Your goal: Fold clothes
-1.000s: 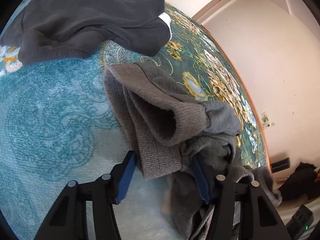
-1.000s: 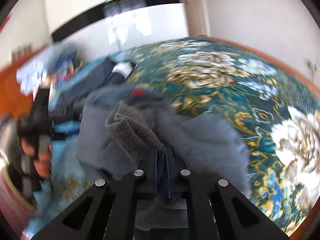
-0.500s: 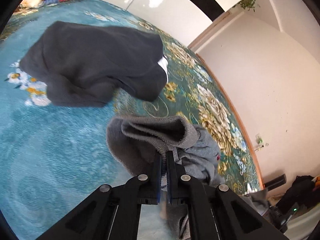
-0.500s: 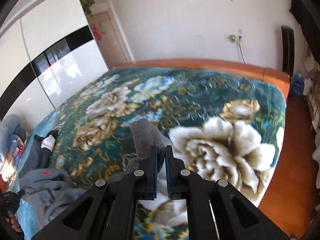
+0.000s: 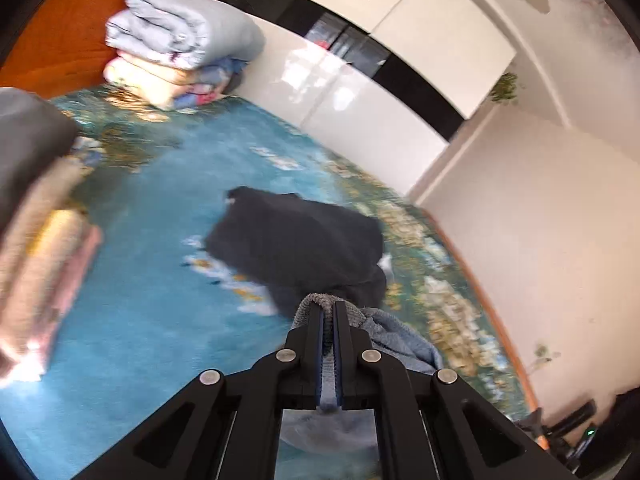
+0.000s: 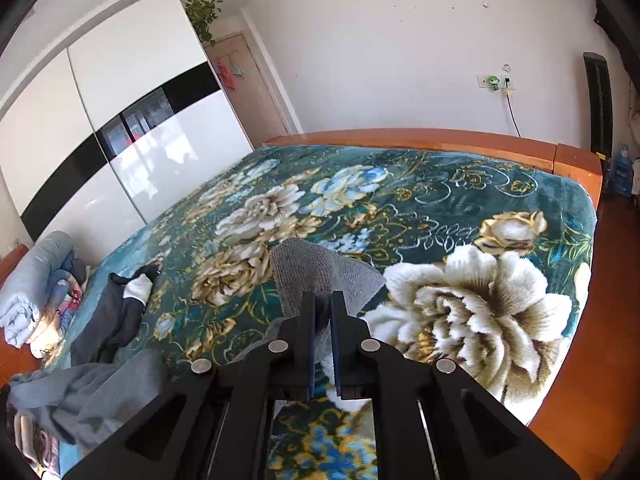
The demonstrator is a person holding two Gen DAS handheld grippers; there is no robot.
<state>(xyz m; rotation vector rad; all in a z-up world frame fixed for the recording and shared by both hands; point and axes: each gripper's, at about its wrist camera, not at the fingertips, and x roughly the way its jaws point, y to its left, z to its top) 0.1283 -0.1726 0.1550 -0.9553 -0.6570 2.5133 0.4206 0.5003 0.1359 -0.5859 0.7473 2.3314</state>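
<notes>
Both tools are clamped on the same grey sweatshirt, and the step in hand looks like lifting it clear of the bed to spread it before folding. The left tool (image 5: 329, 316) has its jaws pressed together on a ribbed grey edge (image 5: 316, 300), with the softer blue-grey body of the grey sweatshirt (image 5: 400, 344) hanging to the right below it. The right tool (image 6: 321, 312) is closed on another ribbed band (image 6: 316, 268), which stands up in a peak above the fingers; more of the garment trails in a loose heap at the near left of the right wrist view.

To do this well, I would judge that the two grips should move apart sideways until the cloth between them is taut and level, then come down together so the garment lands flat on the floral blanket (image 6: 460, 184). The open stretch with the large flowers looks like the best landing place. Keep the cloth away from the dark garment (image 5: 296, 240) lying in the middle of the bed, so the two do not tangle, and away from the stacked folded clothes (image 5: 44, 232) at the left and the rolled bedding (image 5: 180, 36) at the far end.

The ribbing is thick and should hold, but only a narrow bite shows in each tool, so a sharp jerk could pull it free. The left wrist view is motion-blurred, so finer detail cannot be told.
</notes>
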